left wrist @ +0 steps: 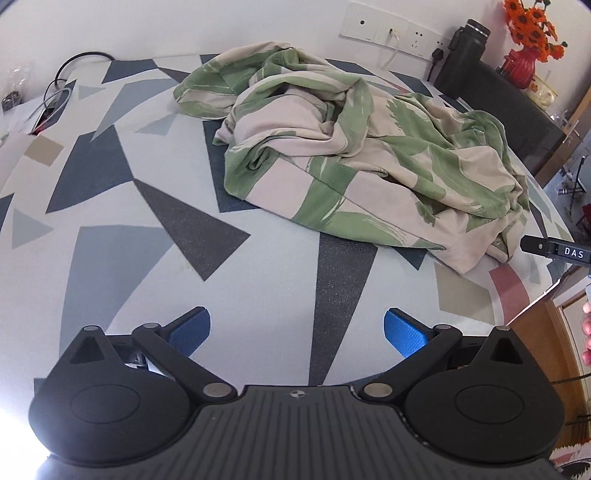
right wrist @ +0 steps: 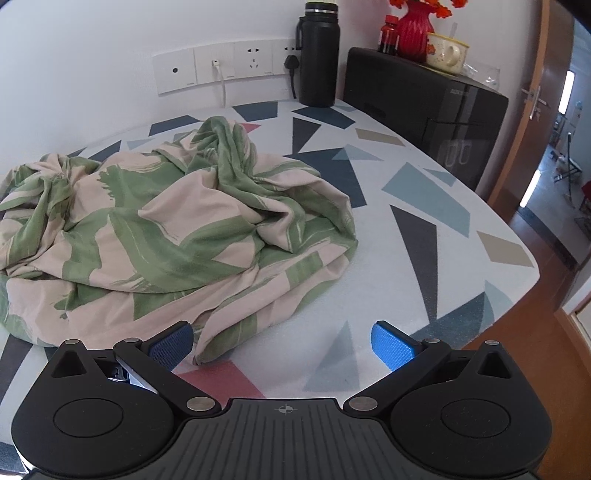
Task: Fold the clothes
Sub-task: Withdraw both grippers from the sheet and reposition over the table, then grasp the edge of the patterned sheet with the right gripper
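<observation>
A crumpled garment (left wrist: 354, 147) lay mid-desk (left wrist: 258, 266); flask (right wrist: 317, 55) and black box (right wrist: 424, 107) stood at its wall edge. Both tools, left (left wrist: 297, 330) and right (right wrist: 282, 341), gaped wide, empty.

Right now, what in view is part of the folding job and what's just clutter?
Job:
- crumpled green and beige garment
- left tongs, open
- right tongs, open

Lying about:
- black flask
- red vase
- cup
- black box
- cables

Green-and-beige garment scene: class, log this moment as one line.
garment: crumpled, unfolded on table | left gripper: open, empty | right gripper: open, empty
</observation>
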Motion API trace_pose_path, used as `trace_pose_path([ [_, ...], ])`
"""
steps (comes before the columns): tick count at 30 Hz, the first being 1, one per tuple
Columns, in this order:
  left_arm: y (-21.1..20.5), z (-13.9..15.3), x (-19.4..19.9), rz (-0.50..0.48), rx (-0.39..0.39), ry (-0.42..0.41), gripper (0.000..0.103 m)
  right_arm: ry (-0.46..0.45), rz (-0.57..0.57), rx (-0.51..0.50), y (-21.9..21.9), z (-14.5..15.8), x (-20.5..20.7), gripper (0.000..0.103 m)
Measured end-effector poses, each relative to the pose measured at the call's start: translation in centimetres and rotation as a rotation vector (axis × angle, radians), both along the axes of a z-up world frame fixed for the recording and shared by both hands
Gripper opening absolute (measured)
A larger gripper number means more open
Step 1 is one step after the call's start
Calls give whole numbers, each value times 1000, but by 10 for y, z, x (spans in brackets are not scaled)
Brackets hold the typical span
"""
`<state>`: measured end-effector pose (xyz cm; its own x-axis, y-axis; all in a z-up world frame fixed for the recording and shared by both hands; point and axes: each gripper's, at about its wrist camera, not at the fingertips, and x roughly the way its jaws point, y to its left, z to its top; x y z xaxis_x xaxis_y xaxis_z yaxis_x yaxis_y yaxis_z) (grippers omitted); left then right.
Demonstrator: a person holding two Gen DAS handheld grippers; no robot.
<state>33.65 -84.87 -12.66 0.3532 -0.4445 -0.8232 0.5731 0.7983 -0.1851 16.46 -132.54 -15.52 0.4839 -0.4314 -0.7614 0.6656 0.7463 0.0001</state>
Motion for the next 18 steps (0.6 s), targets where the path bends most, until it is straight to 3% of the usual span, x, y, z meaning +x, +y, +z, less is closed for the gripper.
trace_pose_path([
  [7,-40,0,6,-147,75,-111,102,-5,149,-60,9,-2,17,102],
  [10,-53,-2,11,-164,122,-139,102,7,203,-92,8,-6,21,102],
  [13,-62,-2,18,-165,107,-129,102,37,218,-114,3,-13,24,102],
  [18,-78,2,15,-193,154,-285,102,5,154,-86,-25,-16,24,102],
])
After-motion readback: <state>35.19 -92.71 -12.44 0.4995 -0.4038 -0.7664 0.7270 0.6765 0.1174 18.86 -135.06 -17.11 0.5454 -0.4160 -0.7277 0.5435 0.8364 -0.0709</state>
